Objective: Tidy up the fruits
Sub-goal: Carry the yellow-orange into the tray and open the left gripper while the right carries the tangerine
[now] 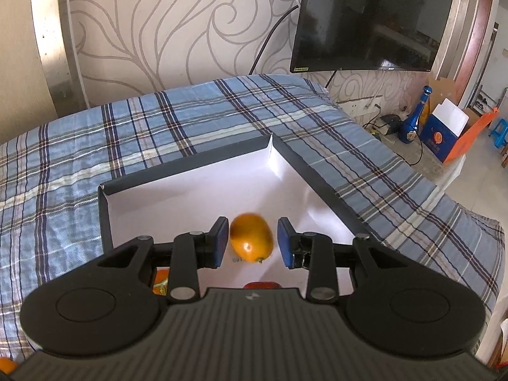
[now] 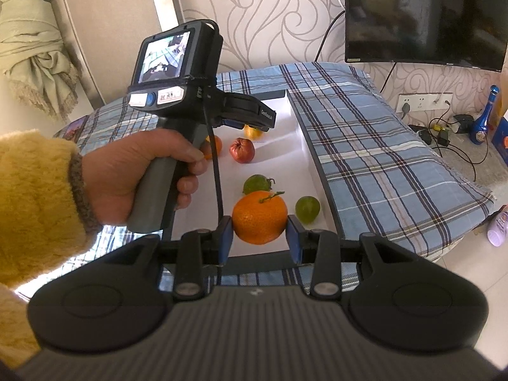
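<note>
My left tool (image 1: pixel 253 242) stands apart around a kumquat (image 1: pixel 251 237), no pad touching; bare white tray (image 1: pixel 203 187) floor runs to the 12 o'clock rim. My right tool (image 2: pixel 259 234) clamps an orange (image 2: pixel 259 217) by the tray's near edge. Plaid bed (image 1: pixel 152 123), TV (image 1: pixel 371 19) beyond.

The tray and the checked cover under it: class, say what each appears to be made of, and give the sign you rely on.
Tray: probably thin cardboard, matt white inside with dark outer walls; the folded corner seam and sharp creased edges suggest it. Checked cover: woven cloth, likely cotton, matt; it shows a fine weave, soft wrinkles and drapes over the edge.
</note>
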Action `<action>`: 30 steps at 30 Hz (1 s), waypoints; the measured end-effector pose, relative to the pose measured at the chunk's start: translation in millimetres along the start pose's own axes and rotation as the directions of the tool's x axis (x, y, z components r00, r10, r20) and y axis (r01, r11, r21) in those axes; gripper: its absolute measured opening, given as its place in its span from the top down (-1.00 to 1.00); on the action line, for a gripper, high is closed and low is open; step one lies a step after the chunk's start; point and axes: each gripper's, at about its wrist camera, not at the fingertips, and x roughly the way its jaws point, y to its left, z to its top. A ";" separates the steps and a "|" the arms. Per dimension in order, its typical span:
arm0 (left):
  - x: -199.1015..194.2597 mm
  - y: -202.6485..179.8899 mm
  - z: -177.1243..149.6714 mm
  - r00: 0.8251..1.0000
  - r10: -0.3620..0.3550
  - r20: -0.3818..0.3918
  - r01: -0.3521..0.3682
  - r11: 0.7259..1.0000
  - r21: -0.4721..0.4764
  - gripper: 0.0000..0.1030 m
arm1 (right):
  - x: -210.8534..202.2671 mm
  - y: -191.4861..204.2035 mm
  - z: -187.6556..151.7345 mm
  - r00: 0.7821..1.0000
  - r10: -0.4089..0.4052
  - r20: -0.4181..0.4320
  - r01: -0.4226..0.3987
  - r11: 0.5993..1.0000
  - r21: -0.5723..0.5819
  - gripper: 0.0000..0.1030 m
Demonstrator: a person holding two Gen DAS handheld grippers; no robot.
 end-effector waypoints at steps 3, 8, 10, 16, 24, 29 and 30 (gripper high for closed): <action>-1.0 -1.1 0.1 1.000 0.000 0.004 0.000 1.000 0.002 0.24 | 0.0 -0.1 0.2 1.000 0.001 -0.002 -0.001 1.000 0.000 0.25; -2.7 -1.0 -0.5 1.000 0.003 0.006 -0.003 1.000 0.000 0.24 | -0.2 0.3 0.2 1.000 0.001 -0.001 -0.001 1.000 -0.001 0.25; -4.4 -0.6 -0.6 1.000 0.006 0.010 -0.006 1.000 -0.001 0.22 | 0.2 -0.4 0.2 1.000 0.002 0.001 -0.002 1.000 -0.001 0.25; -13.5 1.9 -0.3 0.999 0.017 0.028 -0.016 1.000 -0.003 0.06 | 0.1 -0.5 0.9 1.000 0.012 0.005 -0.012 1.000 -0.009 0.25; -35.7 11.3 -3.0 0.998 0.021 0.056 -0.019 0.999 -0.025 0.06 | 1.7 -4.5 3.7 1.000 0.016 0.021 -0.016 1.000 -0.009 0.25; -58.1 17.1 -8.2 0.997 0.013 0.081 -0.012 1.000 -0.015 0.06 | 7.4 -8.1 7.5 0.999 0.021 0.031 -0.020 1.000 -0.009 0.25; -62.4 17.9 -9.1 0.996 0.013 0.086 -0.012 1.000 -0.013 0.06 | 9.6 -8.5 8.6 0.999 0.023 0.033 -0.023 1.000 -0.013 0.25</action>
